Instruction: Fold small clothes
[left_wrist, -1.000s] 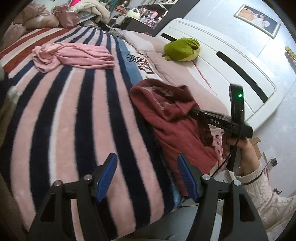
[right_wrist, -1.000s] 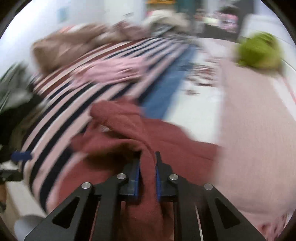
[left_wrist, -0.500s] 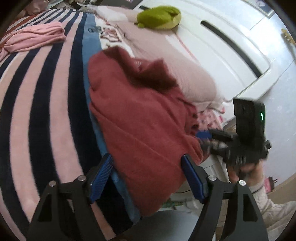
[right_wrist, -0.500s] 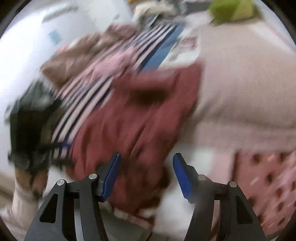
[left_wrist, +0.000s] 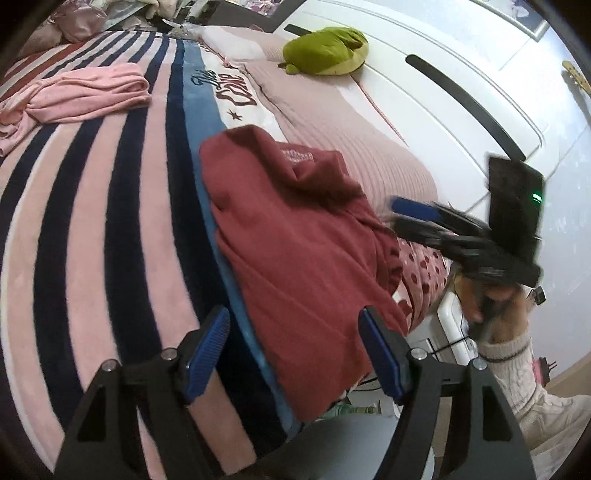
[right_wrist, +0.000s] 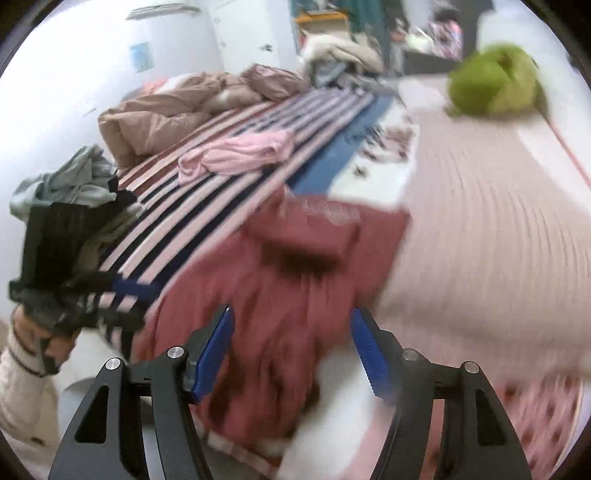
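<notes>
- We have the dark red garment (left_wrist: 303, 236) lying loose on the bed (left_wrist: 92, 206), partly on the striped blanket and partly against the ribbed pink cover (left_wrist: 354, 125), with its lower edge hanging over the bedside.
- Our left hand-held gripper (left_wrist: 295, 350) hovers just above that lower edge, its blue fingers (left_wrist: 207, 347) spread wide and holding nothing.
- Our right hand-held gripper (right_wrist: 291, 350) is likewise spread wide and empty, held over the garment's near side; its own view is blurred, so we cannot tell how close it is to the cloth.
- In the left view the right hand-held gripper appears just beside the garment's far edge, apart from it as far as we can tell.
- The garment is not flat: a rumpled flap with pale printed lettering (left_wrist: 297, 155) lies doubled over near its top, and creases run down the middle.
- We judge the step in hand to be laying the piece out and smoothing it, before any real fold is made.
- The next move, we think, calls for each hand-held gripper to pinch an edge or corner and draw the cloth flat onto the bed.
- A pink garment (left_wrist: 85, 92) lies well apart, further up the blanket.
- A green plush toy (left_wrist: 325, 46) sits near the headboard.
</notes>
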